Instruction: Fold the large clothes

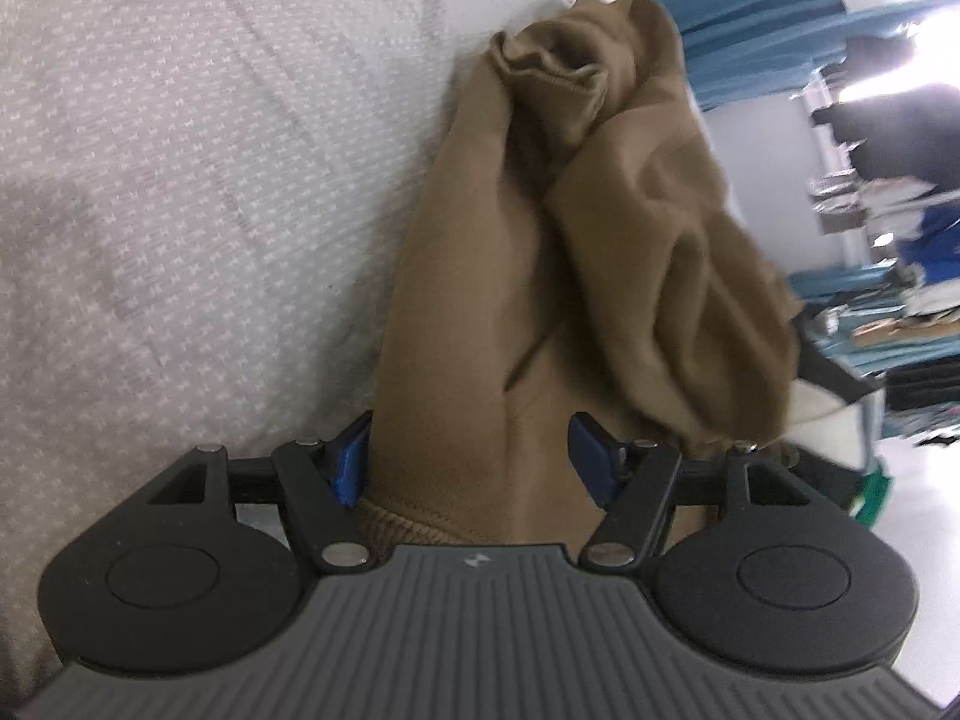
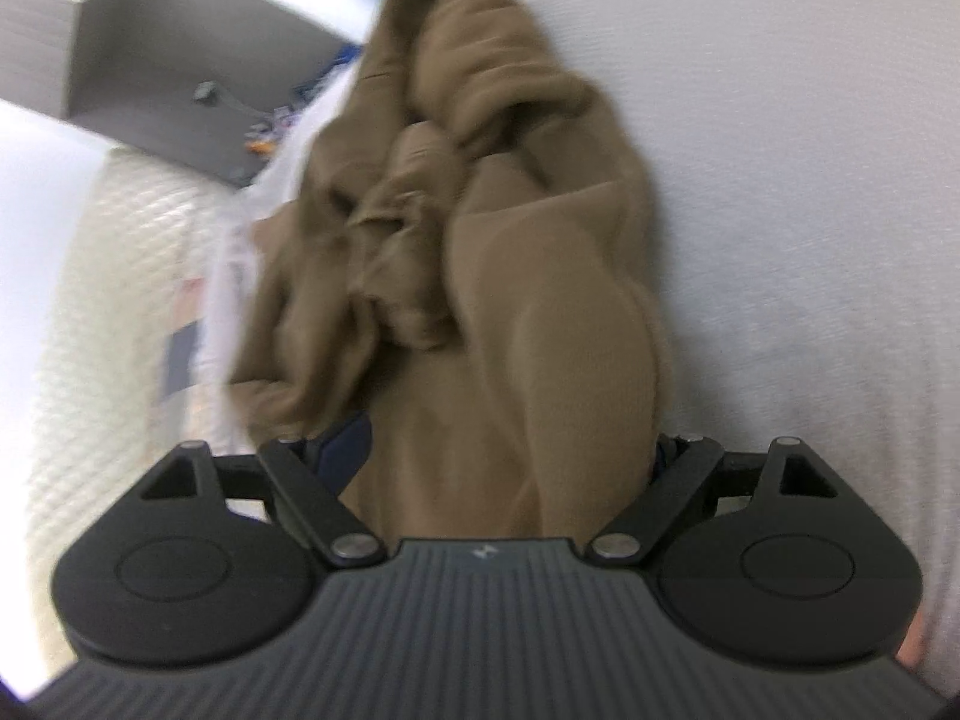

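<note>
Both claws have brown cloth between their blue pads. Left gripper [image 1: 471, 462] stands fairly wide, with the ribbed hem of the brown garment [image 1: 540, 276] bunched in the gap; its left pad [image 1: 351, 459] touches the fabric, while the right pad sits just beside it, so I cannot tell whether it truly clamps. Right gripper [image 2: 504, 456] is spread wider, the brown garment [image 2: 480, 240] filling the gap and hiding most of both pads; a firm hold cannot be confirmed. Beyond the garment's hem, the cloth runs away in crumpled folds over the pale patterned bed cover [image 1: 180, 150], near its edge.
</note>
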`<control>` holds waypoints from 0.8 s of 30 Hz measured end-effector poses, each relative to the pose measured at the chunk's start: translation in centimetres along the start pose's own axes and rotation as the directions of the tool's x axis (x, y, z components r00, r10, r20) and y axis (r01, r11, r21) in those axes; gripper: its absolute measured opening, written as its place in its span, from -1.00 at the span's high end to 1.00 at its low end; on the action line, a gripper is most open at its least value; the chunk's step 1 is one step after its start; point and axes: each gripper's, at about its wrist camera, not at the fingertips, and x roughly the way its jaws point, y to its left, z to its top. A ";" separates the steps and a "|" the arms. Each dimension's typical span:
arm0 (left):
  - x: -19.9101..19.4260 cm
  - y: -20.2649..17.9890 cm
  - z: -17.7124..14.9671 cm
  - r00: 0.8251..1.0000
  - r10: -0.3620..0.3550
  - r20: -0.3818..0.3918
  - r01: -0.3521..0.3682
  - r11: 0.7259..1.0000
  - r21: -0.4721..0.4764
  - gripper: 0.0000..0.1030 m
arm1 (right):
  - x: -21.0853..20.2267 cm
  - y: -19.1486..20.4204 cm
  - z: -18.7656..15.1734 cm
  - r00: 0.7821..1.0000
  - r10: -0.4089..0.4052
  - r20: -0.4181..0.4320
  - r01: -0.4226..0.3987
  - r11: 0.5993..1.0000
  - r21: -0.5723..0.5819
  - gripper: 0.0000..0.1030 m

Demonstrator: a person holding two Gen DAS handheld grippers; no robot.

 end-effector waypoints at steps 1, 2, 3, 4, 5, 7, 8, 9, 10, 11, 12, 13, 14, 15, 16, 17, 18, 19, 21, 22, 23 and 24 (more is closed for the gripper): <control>0.3 -0.2 -0.1 1.000 0.008 -0.003 -0.008 1.000 0.007 -0.38 | 0.1 -0.4 -0.1 0.999 -0.042 0.019 0.042 0.999 0.014 -0.67; 0.5 -0.4 -0.1 1.000 0.011 -0.008 -0.011 1.000 0.012 -0.39 | 0.2 -0.7 0.0 0.995 -0.091 0.039 0.090 0.995 0.033 -0.67; 0.8 -0.7 -0.1 1.000 0.009 -0.012 -0.009 1.000 0.013 -0.40 | 0.2 -1.1 0.0 0.990 -0.131 0.059 0.128 0.990 0.056 -0.67; 0.8 -0.8 0.0 1.000 -0.006 -0.015 0.006 1.000 0.008 -0.41 | 0.0 -1.6 0.2 0.985 -0.153 0.075 0.147 0.986 0.079 -0.68; 0.9 -0.7 0.0 0.999 -0.042 -0.011 0.042 0.999 -0.002 -0.41 | 0.0 -2.0 0.3 0.985 -0.159 0.074 0.151 0.984 0.097 -0.70; 0.6 -0.9 0.0 0.992 -0.129 -0.003 0.129 0.992 0.004 -0.41 | 0.4 -2.8 0.4 0.991 -0.128 0.042 0.122 0.985 0.125 -0.67; 0.2 -1.1 -0.2 0.986 -0.167 0.009 0.167 0.986 0.015 -0.41 | 0.5 -3.0 0.3 0.993 -0.114 0.027 0.109 0.984 0.141 -0.67; -0.2 -1.3 -0.3 0.978 -0.206 0.020 0.205 0.978 0.027 -0.41 | 0.8 -3.1 0.2 0.995 -0.102 0.010 0.099 0.984 0.151 -0.68; -0.6 -1.5 -0.3 0.971 -0.236 0.027 0.235 0.971 0.040 -0.41 | 1.1 -3.0 0.2 0.996 -0.088 -0.008 0.088 0.985 0.147 -0.70; -1.0 -1.8 -0.4 0.963 -0.266 0.034 0.264 0.963 0.049 -0.41 | 1.4 -2.7 0.0 0.997 -0.069 -0.030 0.072 0.988 0.135 -0.70; -1.2 -1.8 -0.5 0.955 -0.292 0.041 0.290 0.956 0.053 -0.41 | 1.8 -2.4 -0.1 0.998 -0.039 -0.054 0.045 0.992 0.116 -0.70; -1.3 -2.0 -0.5 0.950 -0.308 0.045 0.305 0.951 0.054 -0.41 | 2.0 -2.0 -0.2 0.998 -0.017 -0.067 0.023 0.996 0.089 -0.70; -1.3 -2.1 -0.5 0.952 -0.304 0.046 0.301 0.952 0.057 -0.41 | 1.9 -1.6 -0.4 0.998 0.003 -0.061 0.001 0.998 0.069 -0.71; -1.2 -2.3 -0.5 0.955 -0.292 0.045 0.289 0.956 0.057 -0.41 | 1.7 -1.3 -0.5 0.998 0.041 -0.046 -0.039 0.997 0.061 -0.72; -0.9 -2.4 -0.6 0.961 -0.275 0.040 0.273 0.961 0.050 -0.41 | 1.4 -1.4 -0.7 0.995 0.099 -0.033 -0.096 0.993 0.072 -0.72; -0.7 -2.0 -0.6 0.968 -0.250 0.033 0.249 0.968 0.038 -0.41 | 1.3 -1.4 -0.9 0.988 0.155 -0.026 -0.152 0.985 0.086 -0.72; -0.3 -2.0 -0.7 0.976 -0.215 0.024 0.214 0.977 0.023 -0.41 | 1.3 -1.2 -1.0 0.981 0.193 -0.020 -0.191 0.977 0.094 -0.72; 0.2 -1.9 -0.7 0.985 -0.172 0.011 0.172 0.985 0.009 -0.41 | 1.0 -1.2 -1.0 0.975 0.220 -0.011 -0.218 0.972 0.091 -0.71; 1.6 -1.8 -0.5 0.993 -0.118 -0.025 0.118 0.993 -0.008 -0.41 | 0.9 -0.9 -1.1 0.971 0.237 -0.008 -0.236 0.969 0.074 -0.70; 2.3 -2.1 -0.6 0.994 -0.094 -0.059 0.094 0.996 -0.006 -0.41 | 1.0 -0.7 -1.2 0.976 0.217 -0.016 -0.216 0.975 0.056 -0.70; 3.0 -2.4 -0.8 0.993 -0.075 -0.089 0.076 0.997 0.011 -0.39 | 1.2 -0.4 -1.3 0.984 0.178 -0.027 -0.177 0.984 0.031 -0.69; 3.5 -2.9 -1.0 0.993 -0.051 -0.104 0.055 0.998 0.041 -0.39 | 1.7 -0.1 -1.4 0.990 0.136 -0.037 -0.136 0.991 0.010 -0.69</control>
